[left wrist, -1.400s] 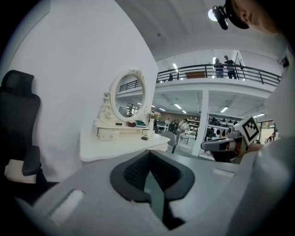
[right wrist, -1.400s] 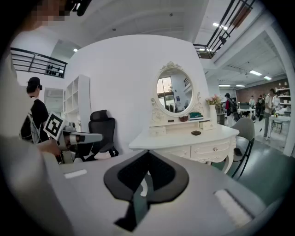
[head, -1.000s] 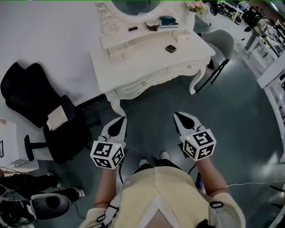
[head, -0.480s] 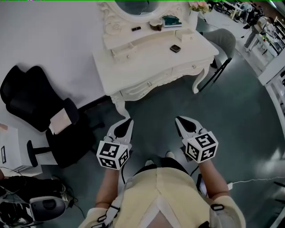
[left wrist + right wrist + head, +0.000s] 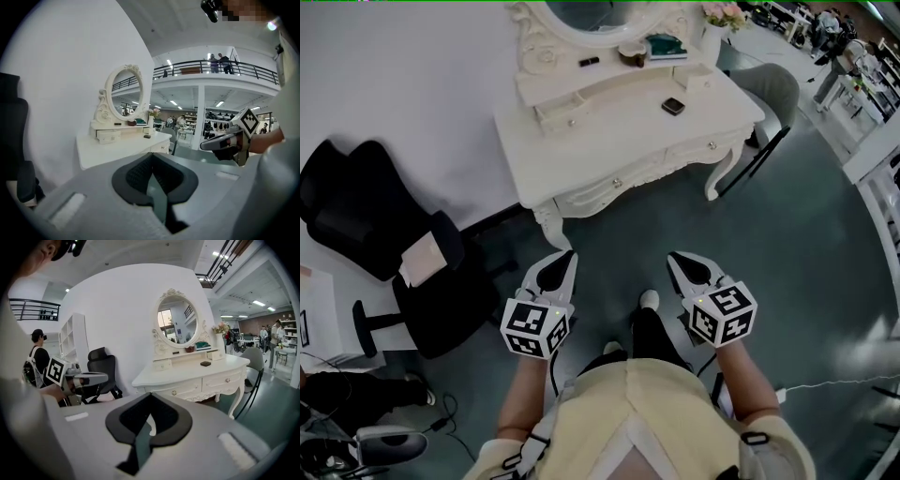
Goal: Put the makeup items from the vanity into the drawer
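The white vanity (image 5: 609, 141) stands ahead of me against the wall. On its top lies a black compact (image 5: 673, 106). A small black item (image 5: 589, 62), a brown dish (image 5: 630, 54) and a teal box (image 5: 664, 45) sit on the upper shelf under the mirror (image 5: 586, 14). The front drawers (image 5: 616, 183) are closed. My left gripper (image 5: 566, 254) and right gripper (image 5: 675, 256) hang side by side over the floor, short of the vanity, both shut and empty. The right gripper view shows the vanity (image 5: 197, 376), the compact (image 5: 205, 363) and the left gripper (image 5: 84, 378).
A black office chair (image 5: 384, 244) stands left of the vanity, and a grey chair (image 5: 769, 89) at its right end. A vase of flowers (image 5: 724, 14) sits on the vanity's far right corner. White desks (image 5: 877, 141) line the right side. A cable (image 5: 834, 382) runs over the floor.
The vanity has drifted slightly lower and right in the head view as the person steps forward, one foot ahead now. Both grippers stay shut and level.
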The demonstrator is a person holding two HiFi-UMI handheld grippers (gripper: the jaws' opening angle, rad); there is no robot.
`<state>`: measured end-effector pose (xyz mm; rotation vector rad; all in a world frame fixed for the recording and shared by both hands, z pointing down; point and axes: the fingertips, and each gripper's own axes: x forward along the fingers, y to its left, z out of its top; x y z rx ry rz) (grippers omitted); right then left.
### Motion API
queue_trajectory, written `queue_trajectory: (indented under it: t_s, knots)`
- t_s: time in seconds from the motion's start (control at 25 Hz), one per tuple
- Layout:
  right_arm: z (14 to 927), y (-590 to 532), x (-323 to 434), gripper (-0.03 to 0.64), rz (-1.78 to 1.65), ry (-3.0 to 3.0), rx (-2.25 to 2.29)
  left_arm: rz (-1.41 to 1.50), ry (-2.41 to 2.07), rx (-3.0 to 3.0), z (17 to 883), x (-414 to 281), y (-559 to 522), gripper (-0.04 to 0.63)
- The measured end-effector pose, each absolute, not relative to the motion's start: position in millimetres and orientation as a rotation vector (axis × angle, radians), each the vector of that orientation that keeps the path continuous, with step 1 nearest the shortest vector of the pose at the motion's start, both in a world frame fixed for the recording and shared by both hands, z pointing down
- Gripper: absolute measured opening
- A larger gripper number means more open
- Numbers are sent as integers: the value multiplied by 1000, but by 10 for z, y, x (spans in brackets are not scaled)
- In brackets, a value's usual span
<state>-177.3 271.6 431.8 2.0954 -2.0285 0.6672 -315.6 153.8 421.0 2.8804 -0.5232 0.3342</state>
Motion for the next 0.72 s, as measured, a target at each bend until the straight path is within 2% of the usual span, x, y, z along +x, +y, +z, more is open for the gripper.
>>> queue_trajectory:
  t_s: [0.2, 0.32, 0.44, 0.72]
  knots:
    - [4352, 2408, -1583, 2, 670, -2080, 2048, 374, -566, 2879, 4266, -2971, 1344, 2]
    - [4339, 2192, -1420, 2, 673, -2108, 2020, 389, -581, 2878, 4248, -2786, 1153, 51]
    - [4358, 2017, -1248, 2, 679, -2128, 1985, 391, -600, 2876, 4231, -2580, 966, 54]
    - [4422, 1676, -732, 2, 699, -2148, 1939, 443, -558, 2870, 4282, -1969, 753, 127]
